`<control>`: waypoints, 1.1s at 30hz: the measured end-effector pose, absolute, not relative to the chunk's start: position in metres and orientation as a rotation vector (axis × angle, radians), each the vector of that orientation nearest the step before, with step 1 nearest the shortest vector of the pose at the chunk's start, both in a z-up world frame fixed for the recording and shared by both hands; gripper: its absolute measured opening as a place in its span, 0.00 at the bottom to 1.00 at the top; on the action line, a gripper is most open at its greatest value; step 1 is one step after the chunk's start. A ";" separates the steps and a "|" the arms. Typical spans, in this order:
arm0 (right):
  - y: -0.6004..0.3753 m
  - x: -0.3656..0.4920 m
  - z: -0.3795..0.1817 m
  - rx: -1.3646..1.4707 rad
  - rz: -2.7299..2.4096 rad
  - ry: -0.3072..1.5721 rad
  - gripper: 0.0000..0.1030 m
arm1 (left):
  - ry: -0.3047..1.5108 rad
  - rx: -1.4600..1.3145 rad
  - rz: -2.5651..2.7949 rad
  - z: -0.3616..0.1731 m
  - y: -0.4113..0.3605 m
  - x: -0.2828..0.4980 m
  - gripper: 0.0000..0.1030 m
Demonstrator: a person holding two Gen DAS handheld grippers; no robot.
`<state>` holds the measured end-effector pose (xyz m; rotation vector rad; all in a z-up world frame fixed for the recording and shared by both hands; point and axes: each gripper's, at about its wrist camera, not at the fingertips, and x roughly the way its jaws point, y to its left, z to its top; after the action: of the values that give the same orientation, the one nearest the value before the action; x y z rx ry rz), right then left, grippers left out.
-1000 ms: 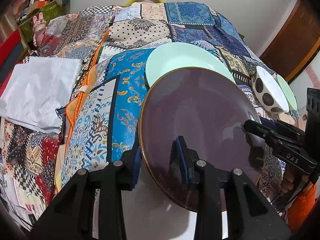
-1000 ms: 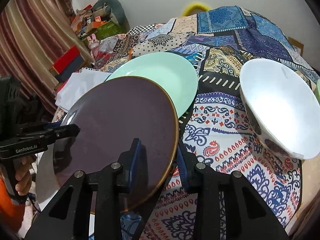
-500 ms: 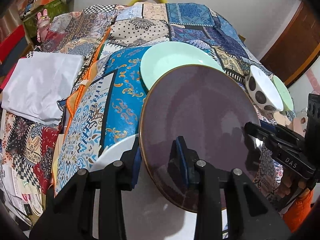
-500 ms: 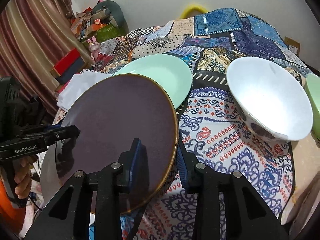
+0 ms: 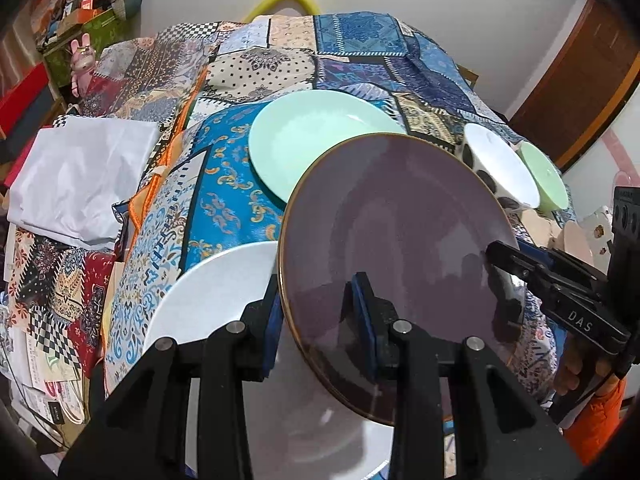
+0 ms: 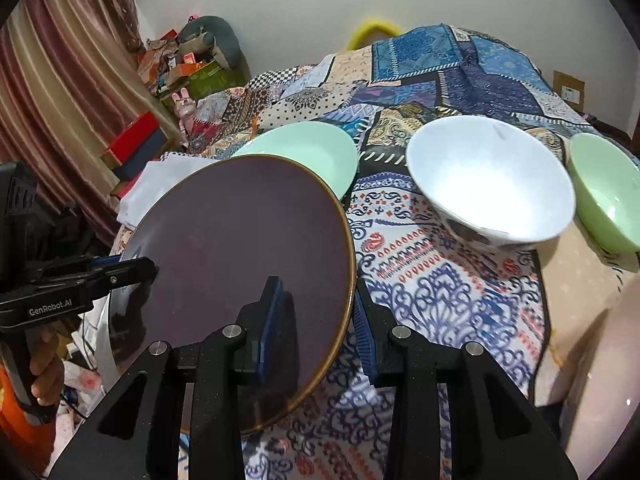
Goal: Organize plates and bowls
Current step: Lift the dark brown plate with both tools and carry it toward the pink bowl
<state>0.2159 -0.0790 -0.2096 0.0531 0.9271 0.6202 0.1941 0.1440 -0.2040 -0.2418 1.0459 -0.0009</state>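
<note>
Both grippers are pinching the purple gold-rimmed plate (image 5: 396,248) by opposite rim edges — left gripper (image 5: 316,324) on its near-left edge, right gripper (image 6: 316,320) on its near-right edge.

The plate is hanging in the air above the white plate (image 5: 216,292) and the patterned cloth (image 6: 432,292), with the mint plate (image 5: 316,140) lying just behind it.

Risks, as I judge them:
- the rim grips are shallow — the glaze could be slipping under the pads if the hands are pulling apart or twisting unevenly
- the low edge is riding close to the white plate, so a dip could be chipping both
- the spotted white bowl (image 6: 492,180) and green bowl (image 6: 608,192) are sitting near the right side.

The disc has no long axis; its face is pointing up, tilted.
</note>
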 end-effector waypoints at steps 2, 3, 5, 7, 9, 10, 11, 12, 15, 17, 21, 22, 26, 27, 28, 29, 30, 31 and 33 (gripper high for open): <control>-0.085 0.212 -0.207 0.058 0.617 0.920 0.29 | 1.043 -0.241 -0.004 -0.201 0.139 0.191 0.32; -0.088 0.211 -0.206 0.060 0.614 0.916 0.29 | 1.041 -0.239 -0.007 -0.199 0.136 0.189 0.32; -0.094 0.207 -0.204 0.067 0.609 0.910 0.29 | 1.042 -0.240 -0.016 -0.196 0.130 0.186 0.32; -0.099 0.203 -0.202 0.070 0.604 0.905 0.29 | 1.041 -0.239 -0.022 -0.193 0.125 0.183 0.32; -0.104 0.198 -0.200 0.073 0.599 0.902 0.29 | 1.039 -0.234 -0.027 -0.190 0.118 0.180 0.32; -0.107 0.195 -0.199 0.074 0.596 0.899 0.29 | 1.038 -0.231 -0.028 -0.189 0.115 0.179 0.32; -0.109 0.193 -0.199 0.075 0.593 0.897 0.29 | 1.038 -0.230 -0.030 -0.188 0.112 0.177 0.32; -0.112 0.191 -0.198 0.077 0.590 0.896 0.29 | 1.038 -0.228 -0.032 -0.187 0.108 0.175 0.32; -0.121 0.186 -0.196 0.087 0.580 0.891 0.29 | 1.038 -0.225 -0.042 -0.184 0.099 0.171 0.32; -0.127 0.182 -0.196 0.095 0.572 0.889 0.29 | 1.037 -0.218 -0.048 -0.183 0.093 0.170 0.32; -0.140 0.176 -0.197 0.110 0.558 0.887 0.29 | 1.045 -0.210 -0.064 -0.182 0.078 0.166 0.32; -0.143 0.174 -0.197 0.113 0.555 0.887 0.29 | 1.047 -0.209 -0.067 -0.183 0.075 0.166 0.32; -0.155 0.169 -0.200 0.129 0.538 0.892 0.29 | 1.060 -0.199 -0.084 -0.185 0.062 0.163 0.32; -0.158 0.168 -0.200 0.133 0.535 0.893 0.29 | 1.063 -0.196 -0.088 -0.186 0.059 0.163 0.32; -0.162 0.167 -0.201 0.139 0.531 0.895 0.29 | 1.069 -0.194 -0.092 -0.188 0.055 0.162 0.32; -0.164 0.166 -0.202 0.143 0.528 0.896 0.29 | 1.074 -0.194 -0.095 -0.189 0.052 0.162 0.32; -0.167 0.166 -0.203 0.147 0.526 0.897 0.29 | 1.080 -0.194 -0.098 -0.191 0.049 0.162 0.32; -0.170 0.166 -0.204 0.152 0.522 0.900 0.29 | 1.086 -0.191 -0.102 -0.192 0.045 0.162 0.32; -0.174 0.165 -0.206 0.160 0.516 0.906 0.29 | 1.093 -0.188 -0.107 -0.195 0.041 0.162 0.32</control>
<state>0.1649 -0.1738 -0.2064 0.1597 0.9058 0.5162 0.1617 0.0413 -0.1947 -0.1876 1.0933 -0.1072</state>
